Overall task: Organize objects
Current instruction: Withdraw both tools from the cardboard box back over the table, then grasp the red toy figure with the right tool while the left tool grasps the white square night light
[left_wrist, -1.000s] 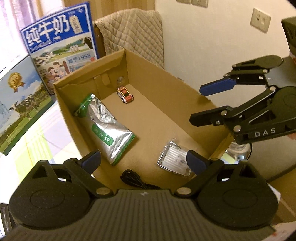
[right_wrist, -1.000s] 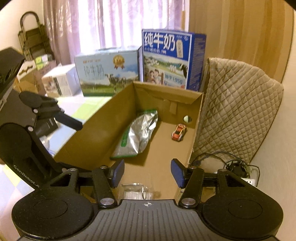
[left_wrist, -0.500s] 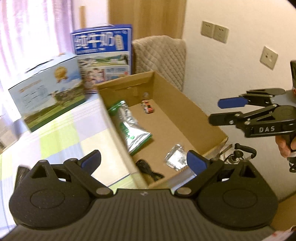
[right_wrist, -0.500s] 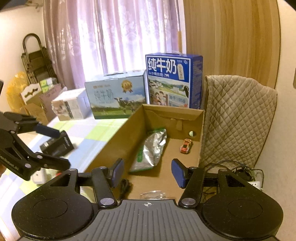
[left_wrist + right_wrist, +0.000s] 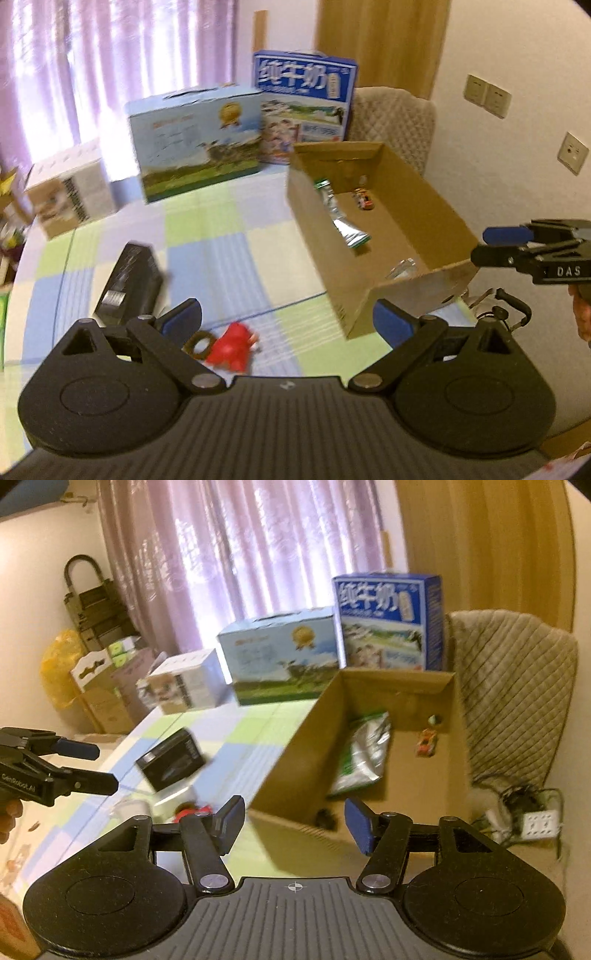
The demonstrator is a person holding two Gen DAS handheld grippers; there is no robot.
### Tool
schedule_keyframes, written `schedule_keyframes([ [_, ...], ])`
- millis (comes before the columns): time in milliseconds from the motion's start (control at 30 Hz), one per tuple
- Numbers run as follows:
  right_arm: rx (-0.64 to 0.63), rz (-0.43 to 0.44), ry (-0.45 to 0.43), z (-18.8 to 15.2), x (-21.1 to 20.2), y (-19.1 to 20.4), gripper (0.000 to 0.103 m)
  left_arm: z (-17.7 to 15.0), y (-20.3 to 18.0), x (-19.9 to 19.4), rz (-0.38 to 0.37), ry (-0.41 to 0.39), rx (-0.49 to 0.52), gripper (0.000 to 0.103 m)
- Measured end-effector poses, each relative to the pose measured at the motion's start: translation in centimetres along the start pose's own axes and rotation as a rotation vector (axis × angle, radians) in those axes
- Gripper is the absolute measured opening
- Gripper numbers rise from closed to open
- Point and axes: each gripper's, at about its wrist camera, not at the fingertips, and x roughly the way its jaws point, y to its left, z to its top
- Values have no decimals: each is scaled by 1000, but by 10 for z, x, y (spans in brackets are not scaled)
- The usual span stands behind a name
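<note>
Spreading under everything is the worktop [image 5: 229, 236], covered in a cloth of pale green, blue and white checks. At its far edge stand two printed milk cartons: the wide light-blue carton [image 5: 195, 144] and, just beside it on the right, the taller dark-blue carton [image 5: 306, 107]. A smaller white box [image 5: 70, 184] sits further left.

The open cardboard box [image 5: 421, 206] lies at the right edge of the worktop, close to the wall. Inside it a silver and green foil pouch [image 5: 364, 753] leans along the left wall, a small orange toy car [image 5: 426, 742] rests near the far end, a clear plastic packet [image 5: 402, 267] lies near the front wall, and something dark, too blurred to name, sits in the near left corner [image 5: 325, 818].

Out on the cloth, well apart from the box, lies a black rectangular box [image 5: 129, 280]. Nearer to me are a red toy [image 5: 231, 347] and a small brown ring [image 5: 199, 343] just beside it, both blurred.

My left tongs [image 5: 288, 321] hang spread wide above the cloth with nothing between them, the red toy just inside the left finger. My right tongs [image 5: 293, 823] are also apart and empty, over the box's near left corner.
</note>
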Motion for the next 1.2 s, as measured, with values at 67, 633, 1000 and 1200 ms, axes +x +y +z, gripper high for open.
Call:
schedule_keyframes([
  [67,0,20,15,-4,5,10,57,-9,9,-6,10,10,-21,98],
  [633,-36,137,142,-34,64,91,57,-66,75,-28,98,82,-155,98],
  [1000,-96,131,217,-43,113,126,57,-89,114,-24,153,106,-222,98],
  [1200,-129,99,244,-49,139,136,70,-97,129,-12,172,127,-259,98],
])
